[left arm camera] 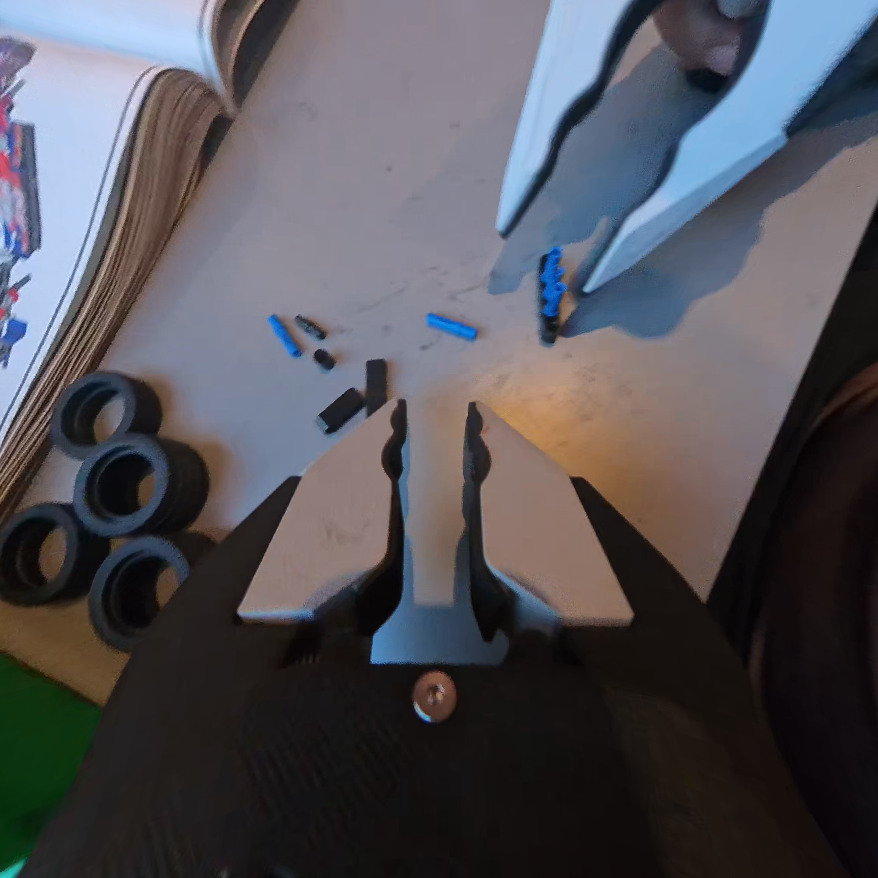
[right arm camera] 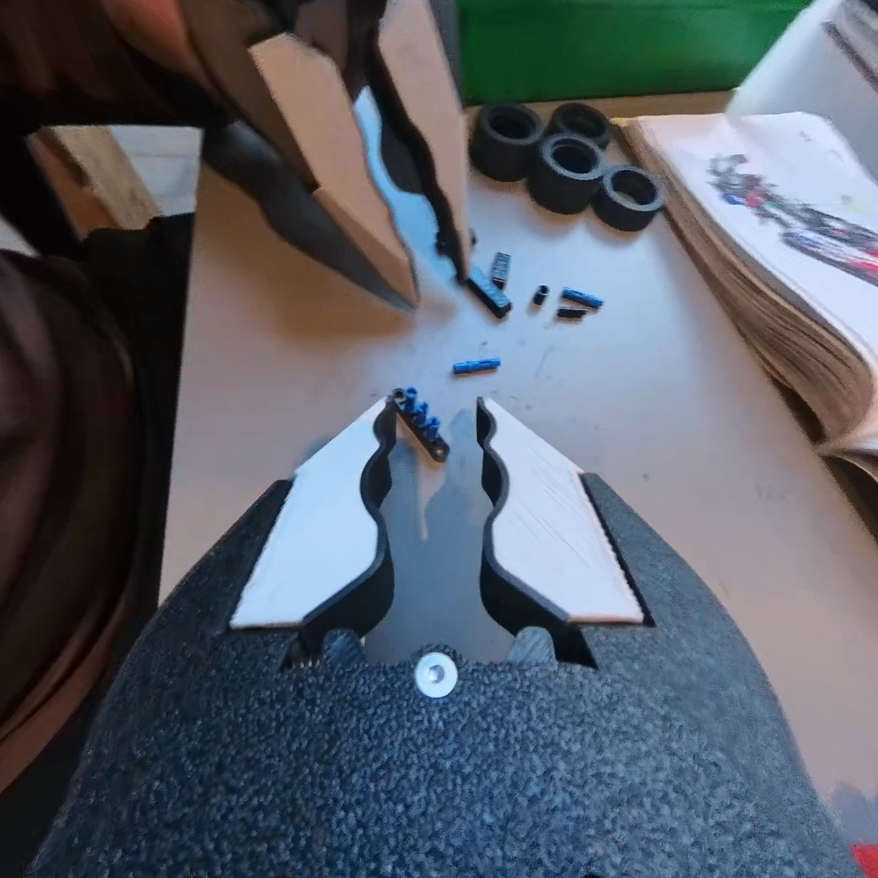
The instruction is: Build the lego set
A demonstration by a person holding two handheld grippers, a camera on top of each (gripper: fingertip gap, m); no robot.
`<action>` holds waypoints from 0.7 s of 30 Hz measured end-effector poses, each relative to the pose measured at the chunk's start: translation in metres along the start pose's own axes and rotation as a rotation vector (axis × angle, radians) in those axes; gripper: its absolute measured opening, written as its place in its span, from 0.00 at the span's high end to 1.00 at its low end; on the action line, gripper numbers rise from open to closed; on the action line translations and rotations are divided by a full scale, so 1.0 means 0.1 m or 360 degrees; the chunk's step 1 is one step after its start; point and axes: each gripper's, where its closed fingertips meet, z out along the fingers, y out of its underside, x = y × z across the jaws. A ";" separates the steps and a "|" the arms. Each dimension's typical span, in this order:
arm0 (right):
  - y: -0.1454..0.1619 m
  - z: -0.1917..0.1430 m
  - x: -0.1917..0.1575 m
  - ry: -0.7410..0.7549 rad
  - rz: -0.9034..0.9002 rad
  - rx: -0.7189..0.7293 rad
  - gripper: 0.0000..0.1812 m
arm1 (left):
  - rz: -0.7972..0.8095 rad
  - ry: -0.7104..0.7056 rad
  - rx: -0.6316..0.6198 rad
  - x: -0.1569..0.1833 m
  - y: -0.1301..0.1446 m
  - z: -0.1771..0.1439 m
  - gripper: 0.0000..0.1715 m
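A black beam with blue pins [left arm camera: 551,292] lies on the table; in the right wrist view it [right arm camera: 420,423] rests between my right gripper's [right arm camera: 433,401] open jaws, against the left finger. My right gripper also shows in the left wrist view [left arm camera: 544,259]. A loose blue axle [left arm camera: 451,326] [right arm camera: 476,366] lies mid-table. Two short black beams [left arm camera: 358,396] [right arm camera: 491,285] lie by my left gripper [left arm camera: 437,404], which is open and empty; it also shows in the right wrist view [right arm camera: 439,290]. Another blue axle [left arm camera: 285,336] [right arm camera: 583,298] and small black pins [left arm camera: 310,326] [right arm camera: 541,295] lie beyond.
Several black tyres [left arm camera: 123,484] [right arm camera: 565,166] sit in a cluster. An open instruction book [left arm camera: 95,199] [right arm camera: 769,228] lies along one side of the table. A green box [right arm camera: 617,42] stands behind the tyres. A person's dark sleeve [right arm camera: 57,380] is at the left. My hands' fingertips stand some 7 centimeters from each other. From either gripper's tips it is about 4 centimeters to the loose blue axle [left arm camera: 451,326]. It turns up in the right wrist view [right arm camera: 477,364] as well.
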 end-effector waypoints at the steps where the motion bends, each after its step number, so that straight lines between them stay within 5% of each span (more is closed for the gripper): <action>1: 0.01 0.03 -0.05 -0.0086 -0.0019 -0.0018 0.87 | -0.0024 -0.0011 -0.0004 -0.05 0.02 -0.02 0.87; 5: -0.02 0.05 -0.10 -0.0144 -0.0162 -0.0012 0.98 | -0.0021 0.0028 -0.0042 -0.05 0.02 0.02 0.89; 13: 0.14 -0.12 -0.02 0.0455 -0.1004 -0.0346 0.97 | 0.0050 0.0078 -0.0087 0.00 -0.23 0.34 0.94; 17: 0.21 -0.05 -0.18 0.0362 -0.1033 -0.0390 0.96 | 0.0020 -0.0002 -0.0142 -0.12 -0.25 0.35 0.93; 21: 0.19 -0.13 -0.18 0.0300 -0.0830 -0.0304 0.86 | -0.0008 -0.0118 -0.0118 -0.37 -0.16 0.00 0.91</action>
